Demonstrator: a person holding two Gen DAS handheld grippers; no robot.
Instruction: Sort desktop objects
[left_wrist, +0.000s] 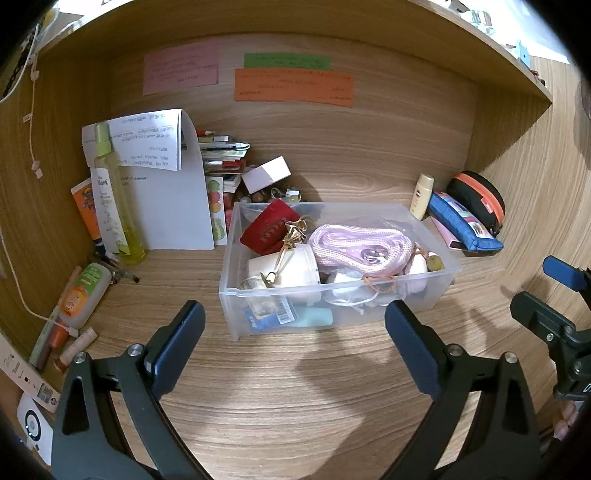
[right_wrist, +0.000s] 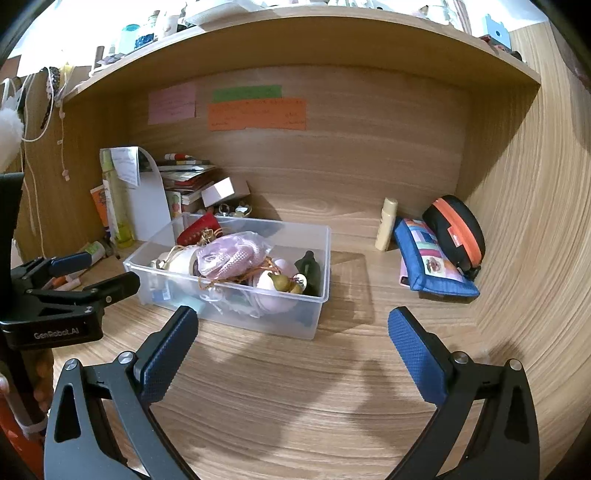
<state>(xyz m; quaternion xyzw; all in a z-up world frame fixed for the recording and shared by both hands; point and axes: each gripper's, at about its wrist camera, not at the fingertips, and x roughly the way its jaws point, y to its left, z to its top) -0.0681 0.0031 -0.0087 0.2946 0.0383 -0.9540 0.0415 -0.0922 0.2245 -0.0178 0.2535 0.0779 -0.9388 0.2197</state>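
At the bottom of both views, the left gripper (left_wrist: 295, 332) and right gripper (right_wrist: 291, 343) hover over the bare wooden desk (left_wrist: 295, 406), jaws wide apart and empty. The clear plastic bin (left_wrist: 436, 291) of odds and ends sits mid-frame; the blue pouch (right_wrist: 432, 258) lies centre-right.

Left wrist view: low over the tabletop (left_wrist: 295, 398), facing the back panel at 12 o'clock, clear bin (left_wrist: 258, 295) near. Right wrist view: same heading, set rightward, bin (right_wrist: 317, 295) at 11 o'clock. Both share bin, notes and blue pouch (left_wrist: 465, 225).
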